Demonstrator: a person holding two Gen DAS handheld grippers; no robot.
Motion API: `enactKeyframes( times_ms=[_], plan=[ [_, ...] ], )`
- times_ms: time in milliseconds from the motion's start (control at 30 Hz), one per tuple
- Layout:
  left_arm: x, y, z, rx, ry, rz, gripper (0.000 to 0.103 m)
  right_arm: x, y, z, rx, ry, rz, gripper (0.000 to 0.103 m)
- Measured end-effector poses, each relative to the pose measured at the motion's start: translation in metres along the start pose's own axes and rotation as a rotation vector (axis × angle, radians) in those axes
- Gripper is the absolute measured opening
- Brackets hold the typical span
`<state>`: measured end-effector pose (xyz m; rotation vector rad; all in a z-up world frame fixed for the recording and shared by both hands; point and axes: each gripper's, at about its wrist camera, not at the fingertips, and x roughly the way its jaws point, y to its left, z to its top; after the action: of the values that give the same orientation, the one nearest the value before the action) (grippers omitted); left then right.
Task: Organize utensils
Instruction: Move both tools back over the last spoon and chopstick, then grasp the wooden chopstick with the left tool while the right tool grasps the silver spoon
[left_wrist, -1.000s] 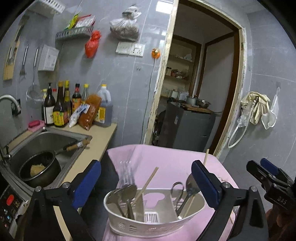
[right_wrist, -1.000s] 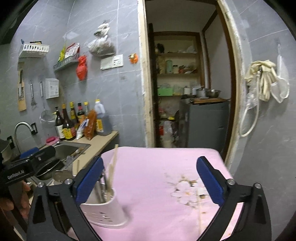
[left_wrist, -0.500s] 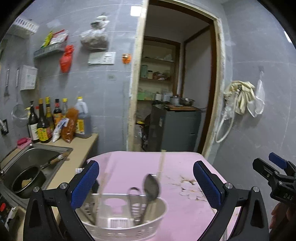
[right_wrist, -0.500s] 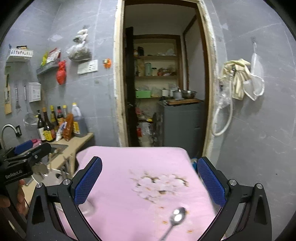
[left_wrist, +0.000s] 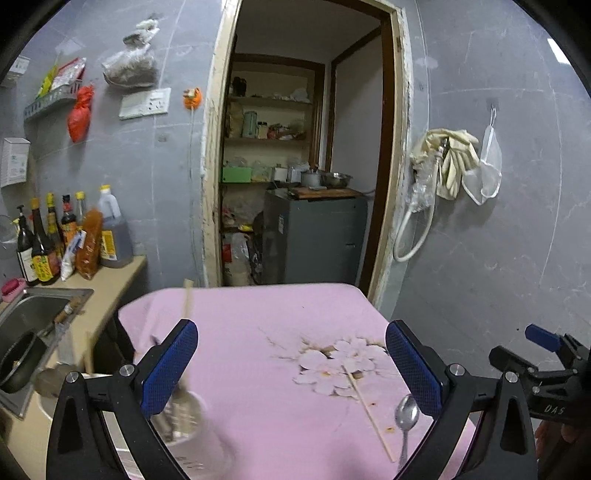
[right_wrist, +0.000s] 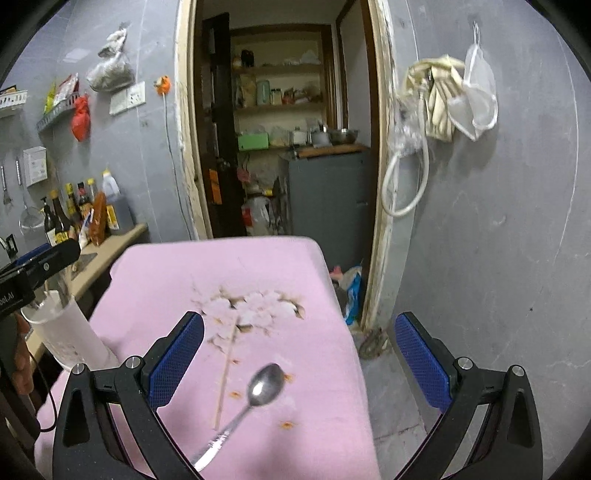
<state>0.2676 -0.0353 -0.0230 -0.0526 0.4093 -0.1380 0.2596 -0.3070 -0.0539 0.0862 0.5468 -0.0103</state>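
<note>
Both the left gripper (left_wrist: 291, 365) and the right gripper (right_wrist: 299, 354) are wide open and hold nothing, while the spoon (right_wrist: 255, 397) and a chopstick (right_wrist: 225, 373) lie near the table's (right_wrist: 221, 266) right edge and the white holder (right_wrist: 66, 332) stands at its left edge.

Spoon (right_wrist: 265, 387) right of chopstick (right_wrist: 225, 369)

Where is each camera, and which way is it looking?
Left wrist: sits on the left gripper, looks along its open fingers over the pink table toward the doorway; the right gripper shows at the right edge.
Right wrist: sits on the right gripper, looks over the same table at the spoon; the left gripper shows at the left edge.
Both see: spoon, chopstick, holder, doorway.
</note>
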Motion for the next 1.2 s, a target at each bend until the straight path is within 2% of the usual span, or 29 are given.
enactKeyframes(
  times_ms=[167, 467, 800, 867, 933, 1033, 1067, 1200],
  plan=[
    [0.022, -0.017, -0.011, -0.011, 0.053, 0.006, 0.102, 0.03, -0.018, -0.014, 0.008, 0.073, 0.049, 0.101],
    [0.08, -0.037, -0.04, -0.063, 0.202, 0.015, 0.102, 0.09, -0.03, -0.042, 0.024, 0.213, 0.214, 0.1],
    [0.139, -0.048, -0.081, -0.061, 0.331, 0.028, 0.102, 0.139, -0.027, -0.069, 0.055, 0.28, 0.299, 0.068],
    [0.145, -0.049, -0.086, -0.054, 0.353, 0.023, 0.098, 0.144, -0.023, -0.072, 0.05, 0.282, 0.318, 0.061],
    [0.151, -0.051, -0.089, -0.044, 0.373, 0.009, 0.089, 0.149, -0.017, -0.075, 0.041, 0.294, 0.348, 0.05],
    [0.16, -0.054, -0.094, -0.035, 0.401, -0.024, 0.077, 0.153, -0.015, -0.078, 0.031, 0.311, 0.38, 0.04],
    [0.162, -0.054, -0.095, -0.037, 0.41, -0.04, 0.075, 0.155, -0.012, -0.079, 0.03, 0.32, 0.395, 0.039],
    [0.181, -0.057, -0.099, -0.07, 0.482, -0.147, 0.051, 0.161, -0.011, -0.083, 0.029, 0.351, 0.429, 0.029]
  ],
)
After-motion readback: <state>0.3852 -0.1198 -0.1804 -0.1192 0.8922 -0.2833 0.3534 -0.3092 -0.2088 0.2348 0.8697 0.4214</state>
